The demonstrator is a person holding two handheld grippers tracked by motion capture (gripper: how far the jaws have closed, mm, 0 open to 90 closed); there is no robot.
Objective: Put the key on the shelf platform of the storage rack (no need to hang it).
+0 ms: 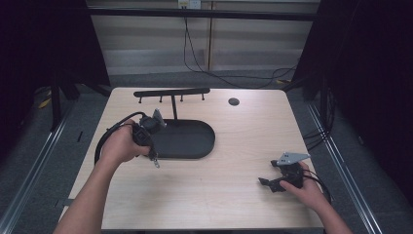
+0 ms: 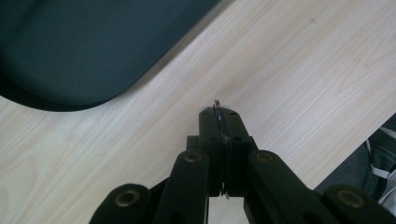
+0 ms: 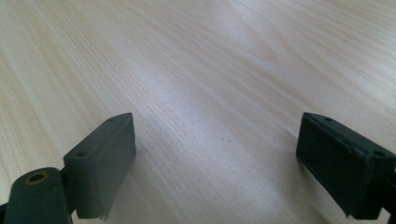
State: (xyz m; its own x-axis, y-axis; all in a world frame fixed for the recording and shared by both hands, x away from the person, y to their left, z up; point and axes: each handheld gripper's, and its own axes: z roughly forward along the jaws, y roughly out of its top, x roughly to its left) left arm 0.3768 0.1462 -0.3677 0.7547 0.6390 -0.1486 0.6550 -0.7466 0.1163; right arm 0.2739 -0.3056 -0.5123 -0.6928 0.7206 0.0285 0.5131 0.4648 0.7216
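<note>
The left gripper (image 2: 218, 116) has its jaws brought fully together on a thin metal ring (image 2: 217, 105); the wire of the ring runs along the seam between the two pads and a small arc of it protrudes just past the tips. In the high view the same gripper (image 1: 154, 157) points downward, and the small metal piece hangs at its tip, just above the table (image 1: 234, 146). Immediately beyond the tips, up and to the left in the left gripper view, lies the rounded edge of a black oval base (image 2: 93, 46). In the high view this base (image 1: 190, 139) sits directly behind the left gripper and carries a thin upright post topped by a horizontal bar with short pegs (image 1: 171, 92).

The right gripper (image 3: 217, 154) has its jaws set wide apart with nothing between them; bare wood grain lies ahead of the pads. In the high view it (image 1: 265, 182) rests low at the near right of the table, well apart from the base and from the left gripper.
</note>
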